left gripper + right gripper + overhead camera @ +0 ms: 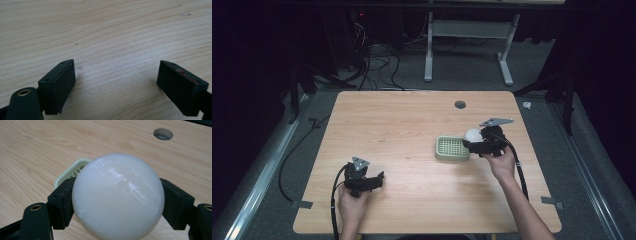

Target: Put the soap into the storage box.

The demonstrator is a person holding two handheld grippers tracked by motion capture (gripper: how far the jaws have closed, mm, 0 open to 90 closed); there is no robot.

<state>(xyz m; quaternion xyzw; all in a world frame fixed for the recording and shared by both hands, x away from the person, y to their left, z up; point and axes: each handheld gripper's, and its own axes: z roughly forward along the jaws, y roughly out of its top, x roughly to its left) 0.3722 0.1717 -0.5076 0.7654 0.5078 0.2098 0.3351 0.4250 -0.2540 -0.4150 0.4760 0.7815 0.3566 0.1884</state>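
We see one round white ball [117, 197] squeezed between the right gripper's [473, 145] jaws, just above one pale green plastic basket [451, 148] on the wooden table [412, 125]. The left gripper [117, 82] gapes wide, holding nothing.

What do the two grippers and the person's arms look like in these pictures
Both the left gripper and the right gripper are black, each topped with a grey three-cornered plate and trailing a black cable. Their jaws are blocky black pads; one left pad has a reddish smear along its edge. The forearms are bare, with no sleeves.
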